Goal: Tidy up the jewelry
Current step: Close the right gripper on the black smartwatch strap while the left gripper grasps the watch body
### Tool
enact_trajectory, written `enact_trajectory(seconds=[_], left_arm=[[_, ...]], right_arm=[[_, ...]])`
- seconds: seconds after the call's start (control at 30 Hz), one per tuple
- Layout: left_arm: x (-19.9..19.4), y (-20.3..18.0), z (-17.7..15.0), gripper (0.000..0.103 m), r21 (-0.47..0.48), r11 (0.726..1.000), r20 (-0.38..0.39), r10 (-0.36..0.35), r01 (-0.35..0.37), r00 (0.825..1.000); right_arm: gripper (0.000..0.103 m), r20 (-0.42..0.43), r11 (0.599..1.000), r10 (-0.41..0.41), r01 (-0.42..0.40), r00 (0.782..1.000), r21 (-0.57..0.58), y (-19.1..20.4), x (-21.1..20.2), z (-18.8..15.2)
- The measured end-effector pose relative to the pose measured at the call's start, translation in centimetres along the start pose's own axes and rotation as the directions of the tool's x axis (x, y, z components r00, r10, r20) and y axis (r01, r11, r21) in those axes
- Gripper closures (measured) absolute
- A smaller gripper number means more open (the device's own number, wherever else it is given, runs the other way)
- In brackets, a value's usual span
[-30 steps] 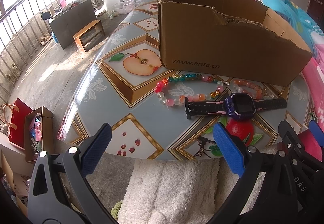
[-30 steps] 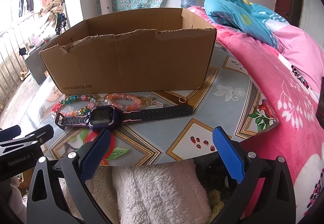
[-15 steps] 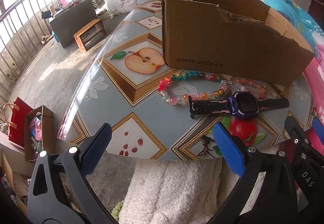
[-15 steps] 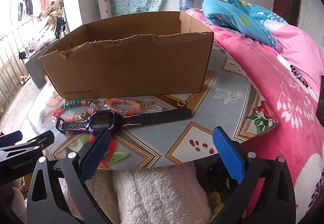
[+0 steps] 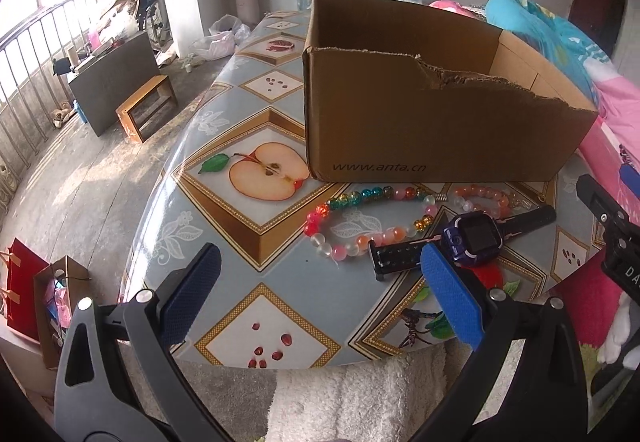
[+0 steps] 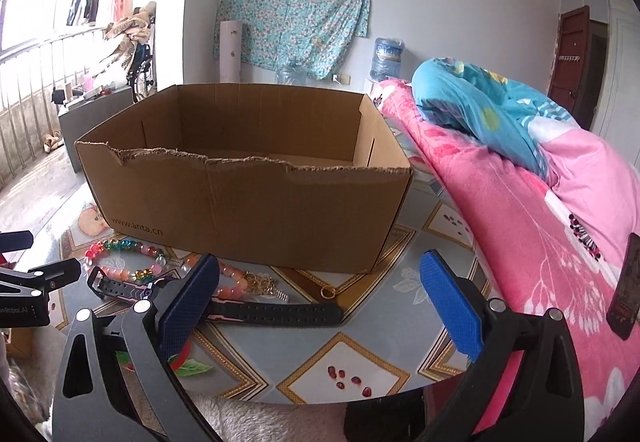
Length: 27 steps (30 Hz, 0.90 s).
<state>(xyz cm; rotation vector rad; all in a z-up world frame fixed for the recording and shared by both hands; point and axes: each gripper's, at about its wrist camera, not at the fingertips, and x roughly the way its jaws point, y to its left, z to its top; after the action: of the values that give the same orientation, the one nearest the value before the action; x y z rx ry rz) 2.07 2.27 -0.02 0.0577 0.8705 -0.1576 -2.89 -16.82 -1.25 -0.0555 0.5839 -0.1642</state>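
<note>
A brown cardboard box [image 5: 440,114] [image 6: 248,202] stands open-topped on the fruit-patterned table [image 5: 256,242]. In front of it lie a multicolour bead necklace [image 5: 360,218] [image 6: 120,254], an orange-pink bead bracelet [image 5: 484,198] [image 6: 236,278], a purple smartwatch [image 5: 476,238] with a black strap [image 6: 280,312], a gold chain [image 6: 264,284] and a small gold ring [image 6: 328,292]. My left gripper [image 5: 320,262] hangs open over the table's near edge, its right pad close to the watch. Also open, my right gripper [image 6: 320,262] has its left pad hiding the watch face.
A pink and blue bedspread [image 6: 540,182] borders the table on the right, with a dark phone [image 6: 626,286] on it. White fluffy fabric [image 5: 360,402] lies below the table edge. The floor at left holds a wooden stool [image 5: 148,106] and paper bags [image 5: 40,298].
Both grippers have moved forward over the table edge toward the jewelry. The box and watch look nearer, and the right gripper's left pad now covers the watch face. Nothing was picked up.
</note>
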Motion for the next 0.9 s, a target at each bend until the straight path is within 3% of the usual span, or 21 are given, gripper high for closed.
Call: enact_trajectory(seconds=[0.17, 0.3, 0.43, 0.53, 0.73, 0.9], left_arm=[[-0.1, 0.0, -0.2, 0.007, 0.053, 0.996, 0.053, -0.075, 0.072, 0.996], [0.4, -0.3, -0.3, 0.01, 0.072, 0.989, 0.043, -0.13, 0.126, 0.991], [1.6, -0.3, 0.1, 0.029, 0.051, 0.978, -0.014, -0.203, 0.204, 0.979], [2.7, 0.0, 0.4, 0.042, 0.004, 0.971, -0.064, -0.239, 0.239, 0.969], [3.6, 0.2, 0.2, 0.061, -0.024, 0.963, -0.138, -0.27, 0.269, 0.953], [4.2, 0.0, -0.2, 0.072, -0.055, 0.955, -0.186, -0.296, 0.291, 0.937]], right_arm=[[0.007, 0.027, 0.992, 0.126, -0.126, 0.992, -0.002, 0.1, -0.3, 0.9], [0.022, -0.03, 0.968, 0.25, -0.25, 0.968, 0.007, 1.7, 0.4, 0.4], [0.04, -0.116, 0.944, 0.33, -0.329, 0.937, 0.032, 3.1, 2.2, 0.0], [0.047, -0.161, 0.927, 0.376, -0.37, 0.913, 0.067, 3.6, 3.2, -0.2], [0.052, -0.235, 0.888, 0.458, -0.451, 0.857, 0.086, 4.4, 4.7, -0.7], [0.054, -0.257, 0.874, 0.484, -0.477, 0.836, 0.093, 5.0, 5.2, -0.9]])
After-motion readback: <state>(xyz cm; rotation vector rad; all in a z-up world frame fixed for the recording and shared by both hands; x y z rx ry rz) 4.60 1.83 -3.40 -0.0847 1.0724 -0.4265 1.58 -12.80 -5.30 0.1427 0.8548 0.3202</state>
